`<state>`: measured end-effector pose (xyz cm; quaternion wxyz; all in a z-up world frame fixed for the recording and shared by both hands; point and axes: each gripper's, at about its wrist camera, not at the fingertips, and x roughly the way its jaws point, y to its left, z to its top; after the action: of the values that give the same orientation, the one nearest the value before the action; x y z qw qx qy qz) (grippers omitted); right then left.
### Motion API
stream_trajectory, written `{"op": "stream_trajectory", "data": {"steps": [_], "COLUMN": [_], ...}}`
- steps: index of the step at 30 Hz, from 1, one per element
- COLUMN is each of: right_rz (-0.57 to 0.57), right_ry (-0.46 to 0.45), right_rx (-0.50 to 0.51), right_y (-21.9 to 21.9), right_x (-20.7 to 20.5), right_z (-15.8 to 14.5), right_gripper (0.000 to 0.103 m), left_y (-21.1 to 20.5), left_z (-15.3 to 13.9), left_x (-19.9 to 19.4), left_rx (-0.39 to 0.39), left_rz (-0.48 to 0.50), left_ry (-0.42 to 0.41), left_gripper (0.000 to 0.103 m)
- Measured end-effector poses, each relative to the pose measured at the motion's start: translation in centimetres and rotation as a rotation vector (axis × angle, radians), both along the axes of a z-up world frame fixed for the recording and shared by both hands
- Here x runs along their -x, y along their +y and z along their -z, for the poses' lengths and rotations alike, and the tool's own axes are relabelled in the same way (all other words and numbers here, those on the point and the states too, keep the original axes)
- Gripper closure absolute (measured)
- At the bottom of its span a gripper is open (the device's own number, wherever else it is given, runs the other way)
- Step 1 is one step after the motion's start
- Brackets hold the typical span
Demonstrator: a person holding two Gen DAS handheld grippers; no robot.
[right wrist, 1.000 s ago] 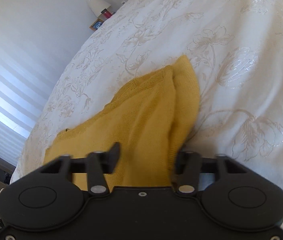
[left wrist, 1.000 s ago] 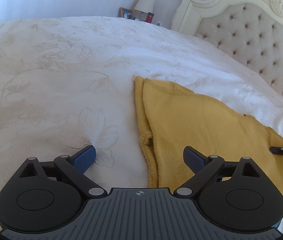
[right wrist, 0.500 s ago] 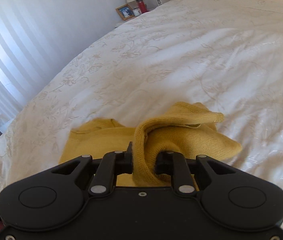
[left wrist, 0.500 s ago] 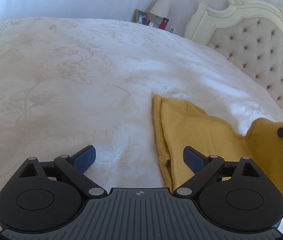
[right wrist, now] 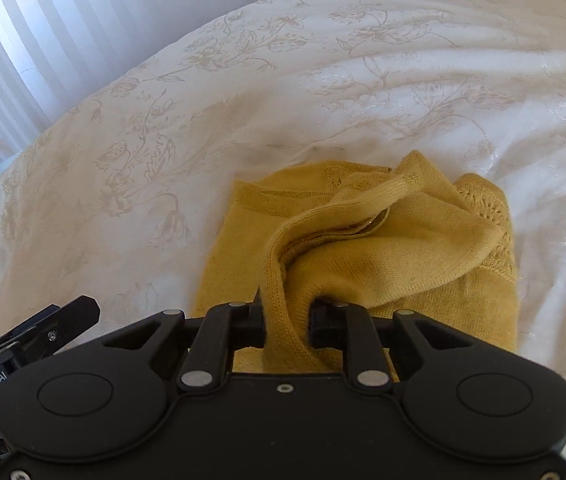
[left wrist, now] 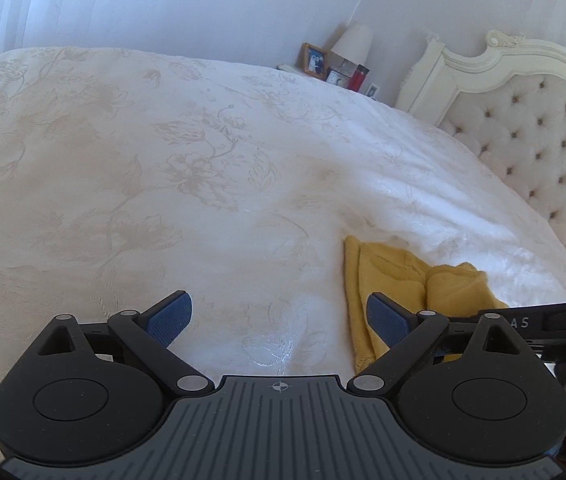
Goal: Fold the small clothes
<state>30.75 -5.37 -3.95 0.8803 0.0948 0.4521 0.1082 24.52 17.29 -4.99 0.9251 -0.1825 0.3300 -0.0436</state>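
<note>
A small mustard-yellow knit garment lies on the white floral bedspread. My right gripper is shut on a bunched edge of it and holds that edge over the rest of the garment, which doubles it over. In the left wrist view the garment lies to the right, partly behind my right finger pad. My left gripper is open and empty above the bedspread, left of the garment. The right gripper's body shows at that view's right edge.
A tufted cream headboard stands at the right. A bedside table at the back holds a lamp, a photo frame and a red bottle. Striped blinds cover the left wall.
My right gripper closed on the garment's edge, lifted it and carried it across over the rest. My left gripper drew back from the garment and stayed open.
</note>
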Motion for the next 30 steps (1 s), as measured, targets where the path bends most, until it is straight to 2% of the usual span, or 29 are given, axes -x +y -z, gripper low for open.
{"op": "stream_trajectory", "data": {"steps": [4,8,12,16,20,26,30], "right_rz": [-0.056,-0.099,-0.063,-0.024,-0.042,-0.26,-0.323], "right_ry": [-0.038,-0.12,-0.189,-0.206,-0.179,-0.095,-0.124], "right_rx": [-0.1,-0.175,-0.239,-0.172,-0.082,-0.019,-0.005], "right_y": [0.2,-0.7,-3.3,-5.2,-5.2,-0.8,0.0], "right_x": [0.3,1.2,2.6,3.9,5.2,8.9,10.9], "right_z": [0.1,-0.9,-2.2,-2.5,-0.9,3.2,3.5], "right_gripper": [0.05,0.048,0.048,0.048,0.048,0.048,0.048], "left_y": [0.2,0.2,-0.1,-0.6,-1.3,-3.9,-5.8], "left_z": [0.0,0.1,0.1,0.1,0.1,0.3,1.2], "left_x": [0.1,0.1,0.0,0.0,0.2,0.7,0.6], "left_rx": [0.017,0.021,0.022,0.022,0.019,-0.023,-0.053], "left_rz": [-0.005,0.002,0.016,0.046,0.088,0.215,0.299], "left_ry": [0.005,0.005,0.001,-0.011,-0.032,-0.072,-0.055], "left_gripper": [0.008,0.008,0.008,0.008,0.008,0.008,0.008]}}
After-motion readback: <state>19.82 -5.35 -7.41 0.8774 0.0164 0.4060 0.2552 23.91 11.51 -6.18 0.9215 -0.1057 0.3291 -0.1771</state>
